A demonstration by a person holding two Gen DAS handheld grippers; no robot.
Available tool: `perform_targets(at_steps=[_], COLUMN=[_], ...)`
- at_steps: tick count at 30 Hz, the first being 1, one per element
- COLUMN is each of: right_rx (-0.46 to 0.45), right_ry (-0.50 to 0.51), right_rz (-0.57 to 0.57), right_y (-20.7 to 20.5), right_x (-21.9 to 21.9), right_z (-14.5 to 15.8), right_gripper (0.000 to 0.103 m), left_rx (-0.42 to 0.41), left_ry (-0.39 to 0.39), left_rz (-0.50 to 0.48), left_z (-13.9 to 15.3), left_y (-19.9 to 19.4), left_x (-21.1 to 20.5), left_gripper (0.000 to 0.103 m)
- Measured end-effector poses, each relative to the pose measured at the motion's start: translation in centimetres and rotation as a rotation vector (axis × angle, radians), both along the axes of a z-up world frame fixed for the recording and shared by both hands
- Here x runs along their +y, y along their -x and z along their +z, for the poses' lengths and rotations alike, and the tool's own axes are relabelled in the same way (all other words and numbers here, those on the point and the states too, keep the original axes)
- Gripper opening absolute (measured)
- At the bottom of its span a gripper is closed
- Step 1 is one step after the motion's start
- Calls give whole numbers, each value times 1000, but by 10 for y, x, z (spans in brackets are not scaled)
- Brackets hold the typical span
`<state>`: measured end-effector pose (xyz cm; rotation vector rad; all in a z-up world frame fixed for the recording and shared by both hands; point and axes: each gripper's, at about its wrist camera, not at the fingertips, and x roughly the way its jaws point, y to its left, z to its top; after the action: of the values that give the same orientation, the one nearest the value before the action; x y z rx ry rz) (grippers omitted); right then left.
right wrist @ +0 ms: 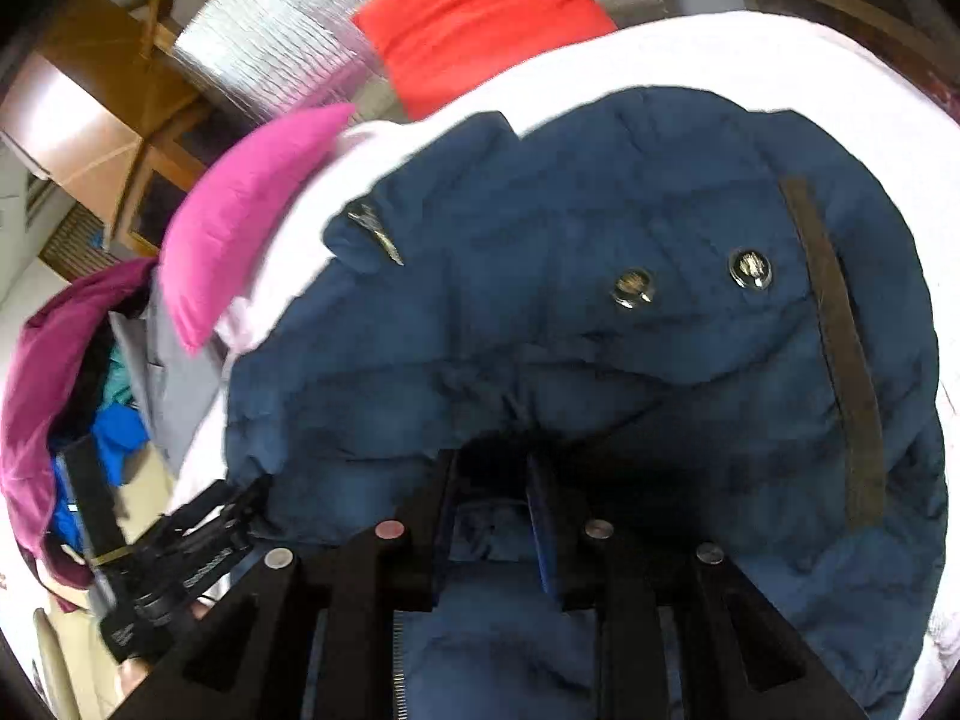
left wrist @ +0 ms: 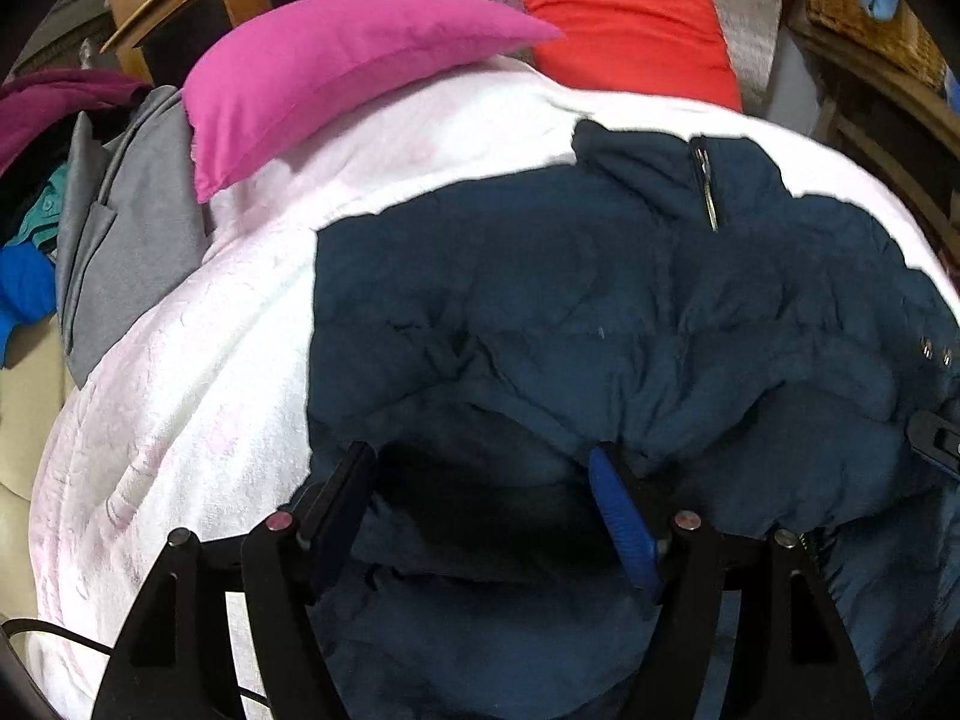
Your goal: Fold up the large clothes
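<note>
On the white bed (left wrist: 180,420), the right tool (right wrist: 489,504) pinches the navy puffer jacket (left wrist: 600,312), the left tool (left wrist: 480,498) spread wide; the carried fold should land squarely.

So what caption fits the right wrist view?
Right gripper pinching a navy puffer jacket on a white blanket.
</note>
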<state>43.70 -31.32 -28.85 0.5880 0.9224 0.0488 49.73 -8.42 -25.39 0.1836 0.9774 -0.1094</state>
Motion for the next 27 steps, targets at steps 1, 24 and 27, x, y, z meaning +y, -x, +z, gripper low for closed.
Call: perform_targets(at_steps=[1, 24, 27], right_rx=[-20, -15, -52], right_ry=[-9, -12, -11], right_rz=[12, -29, -97], right_y=[1, 68, 100], right_x=[2, -30, -57], right_z=[4, 9, 16], right_gripper=[27, 37, 58], left_rx=[-12, -29, -36], left_ry=[11, 0, -4], left_rz=[6, 54, 64], left_z=[3, 10, 11], left_y=[0, 12, 16], left_x=[2, 15, 20], left_gripper=[74, 74, 74])
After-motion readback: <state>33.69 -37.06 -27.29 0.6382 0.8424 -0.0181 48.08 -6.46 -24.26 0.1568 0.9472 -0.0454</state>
